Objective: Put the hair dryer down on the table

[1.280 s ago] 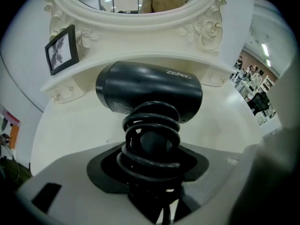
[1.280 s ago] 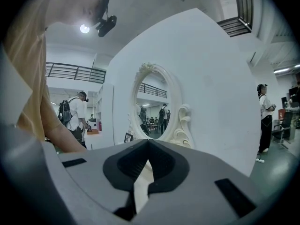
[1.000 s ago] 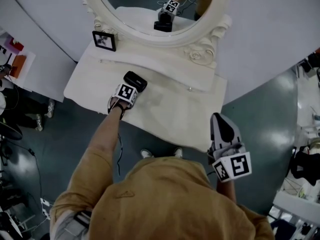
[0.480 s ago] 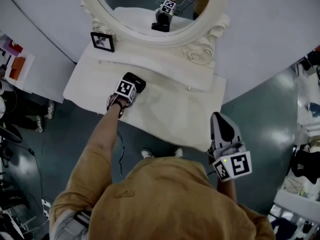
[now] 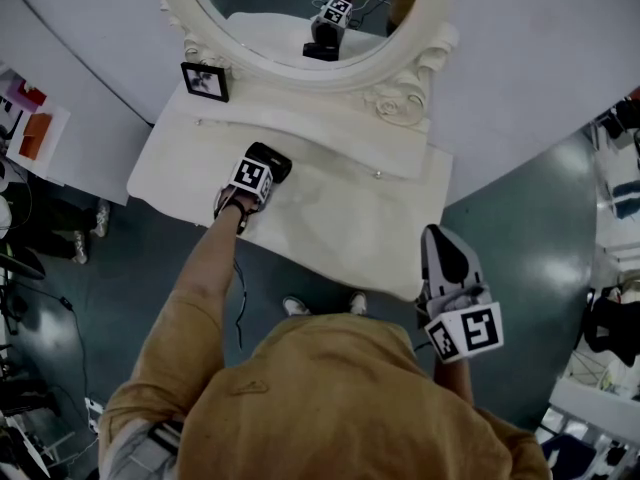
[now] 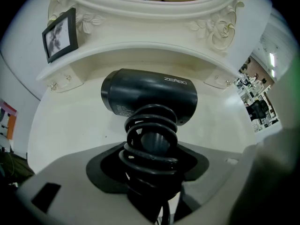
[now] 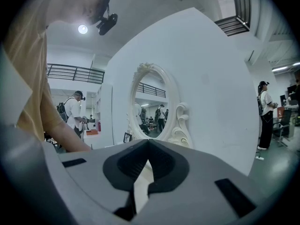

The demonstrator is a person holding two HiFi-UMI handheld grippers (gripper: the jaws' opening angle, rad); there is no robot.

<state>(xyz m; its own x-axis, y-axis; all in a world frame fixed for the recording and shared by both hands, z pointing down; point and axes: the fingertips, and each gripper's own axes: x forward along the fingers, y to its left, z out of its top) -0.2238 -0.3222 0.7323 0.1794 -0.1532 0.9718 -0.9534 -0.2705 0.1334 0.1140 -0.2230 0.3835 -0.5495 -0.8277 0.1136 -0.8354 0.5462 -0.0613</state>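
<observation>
A black hair dryer (image 5: 272, 161) (image 6: 150, 95) hangs low over the left half of the white dressing table (image 5: 340, 218), its barrel lying crosswise. My left gripper (image 5: 258, 173) (image 6: 151, 149) is shut on its handle, which has the black cord coiled round it. Whether the dryer touches the tabletop I cannot tell. My right gripper (image 5: 440, 243) (image 7: 146, 165) hangs off the table's front right corner, jaws shut with nothing in them, pointing toward the wall.
An oval mirror (image 5: 300, 8) in a carved white frame stands at the back of the table. A small black picture frame (image 5: 205, 81) (image 6: 60, 34) sits on the raised back shelf at the left. People stand in the distance in the right gripper view.
My left gripper with the hair dryer has shifted slightly toward the mirror, then held still. The right gripper has not moved.
</observation>
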